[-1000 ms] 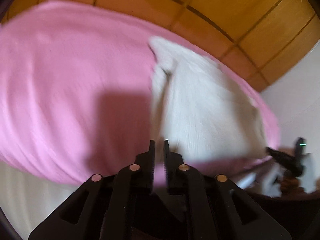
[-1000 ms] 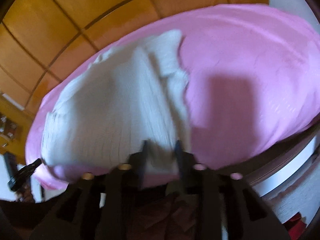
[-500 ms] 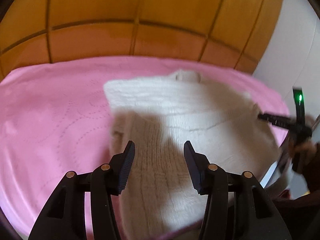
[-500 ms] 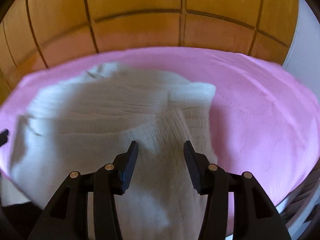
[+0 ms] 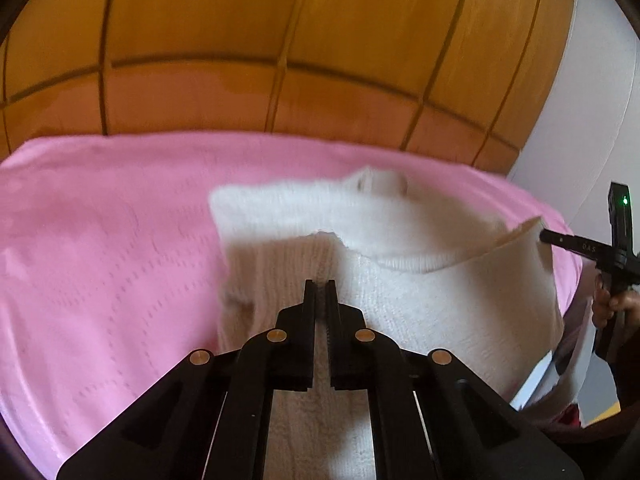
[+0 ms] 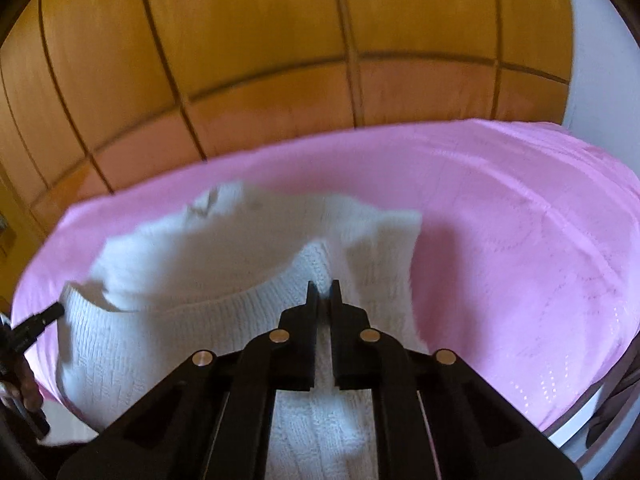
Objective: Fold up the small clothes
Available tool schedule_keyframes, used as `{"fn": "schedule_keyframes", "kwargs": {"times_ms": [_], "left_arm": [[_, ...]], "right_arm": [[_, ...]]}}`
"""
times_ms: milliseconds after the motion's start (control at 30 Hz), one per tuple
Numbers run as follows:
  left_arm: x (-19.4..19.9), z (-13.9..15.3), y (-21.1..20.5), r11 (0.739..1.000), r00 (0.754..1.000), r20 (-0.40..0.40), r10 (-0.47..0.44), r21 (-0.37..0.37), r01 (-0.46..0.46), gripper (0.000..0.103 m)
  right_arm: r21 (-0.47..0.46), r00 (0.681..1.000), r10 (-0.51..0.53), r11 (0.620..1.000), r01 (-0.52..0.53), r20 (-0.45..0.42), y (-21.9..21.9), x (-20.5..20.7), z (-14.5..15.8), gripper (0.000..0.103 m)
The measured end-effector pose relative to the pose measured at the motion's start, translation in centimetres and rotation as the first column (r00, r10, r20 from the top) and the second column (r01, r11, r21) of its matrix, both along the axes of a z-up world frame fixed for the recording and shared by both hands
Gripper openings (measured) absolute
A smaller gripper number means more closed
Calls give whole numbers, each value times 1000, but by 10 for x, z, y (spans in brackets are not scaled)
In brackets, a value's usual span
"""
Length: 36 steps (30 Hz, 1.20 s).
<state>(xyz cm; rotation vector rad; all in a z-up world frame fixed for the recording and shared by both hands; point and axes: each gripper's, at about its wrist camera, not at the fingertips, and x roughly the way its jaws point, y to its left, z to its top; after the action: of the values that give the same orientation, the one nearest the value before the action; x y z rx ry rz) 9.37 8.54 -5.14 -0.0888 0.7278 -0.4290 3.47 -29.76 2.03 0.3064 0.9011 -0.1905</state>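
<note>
Through the left wrist view, my left tool [image 5: 320, 282] has just closed, its fingers pressed together and pinching a raised ridge of the white knitted sweater [image 5: 420, 300]. That sweater lies on the pink bedspread [image 5: 100, 260], with its near edge lifted toward me. At the right edge of this view my right tool [image 5: 552, 237] has its tip at the sweater's other lifted corner, a hand [image 5: 612, 306] around its handle.

Through the right wrist view, my right tool [image 6: 324, 285] has also just closed, its fingers nearly touching, with a fold of the sweater [image 6: 180, 320] nipped between them. My left tool [image 6: 52, 312] pokes in at the left edge, its tip against the knit. Brown wooden panelling [image 6: 280, 40] rises behind the bed.
</note>
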Motion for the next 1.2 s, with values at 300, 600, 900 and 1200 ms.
{"fn": "schedule_keyframes", "kwargs": {"times_ms": [300,600,900,1200], "left_arm": [[47,-41,-28,988,993,-103,57,149,-41,4],[32,-22,1,993,995,-68,71,103,-64,34],[43,-31,-10,993,997,-80,-13,117,22,54],[31,-38,-10,988,998,-55,-34,146,42,5]], "right_arm": [[34,990,-67,997,71,-126,-15,34,-59,6],[53,997,-53,997,56,-59,-18,14,-43,47],[47,998,-14,999,16,-58,-21,3,-40,60],[2,992,43,999,-43,-119,-5,10,-52,6]]}}
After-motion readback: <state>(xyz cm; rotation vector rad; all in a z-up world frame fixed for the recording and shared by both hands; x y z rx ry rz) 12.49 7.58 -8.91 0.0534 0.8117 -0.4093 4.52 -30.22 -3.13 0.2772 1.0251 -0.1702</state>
